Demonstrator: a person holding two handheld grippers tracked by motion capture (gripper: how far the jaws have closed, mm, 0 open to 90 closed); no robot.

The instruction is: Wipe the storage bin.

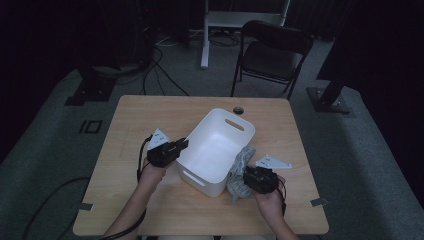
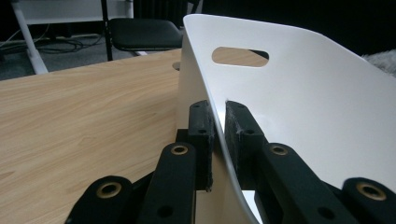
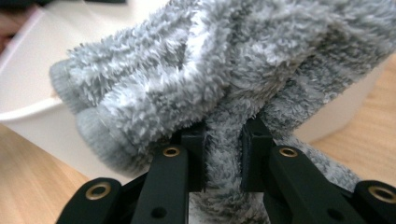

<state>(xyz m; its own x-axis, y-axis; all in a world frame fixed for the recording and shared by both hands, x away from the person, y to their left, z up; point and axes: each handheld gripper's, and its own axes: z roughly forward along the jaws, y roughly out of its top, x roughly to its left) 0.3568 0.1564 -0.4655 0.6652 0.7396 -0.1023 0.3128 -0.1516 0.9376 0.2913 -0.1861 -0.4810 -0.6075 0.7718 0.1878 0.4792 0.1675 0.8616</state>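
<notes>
While you hold the bin (image 1: pixel 216 150) by its wall with the left gripper (image 1: pixel 181 145), the main risk is that the thin white plastic slips or flexes out of the pinch. The jaws bite only a narrow strip of the rim, so any sideways tug from your other hand could tip the bin or drag it across the table (image 1: pixel 150 115). The socks (image 1: pixel 241 167) are the second worry: they are fluffy and bunched, and the right gripper (image 1: pixel 248 176) has them by a fold, not by the whole bundle. One sock could slide free and drop outside the bin, or its hanging end could catch on the rim as you carry it over.

In the left gripper view, the left gripper (image 2: pixel 219 122) is nearly closed, one jaw outside the wall and one inside, both pressed on the plastic near the centre of the frame. The bin's handle slot sits in the upper middle of that view.

In the right gripper view, the right gripper (image 3: pixel 223 140) is likewise almost closed, clamped on a thick pinch of grey pile at lower centre, with the socks (image 3: pixel 205 70) spreading across the upper frame and the bin (image 3: pixel 28 84) behind them at the left.

In the high view the bin stands mid-table, centre of frame, and the socks hang just beside its right wall, lower right of centre, not yet inside.
</notes>
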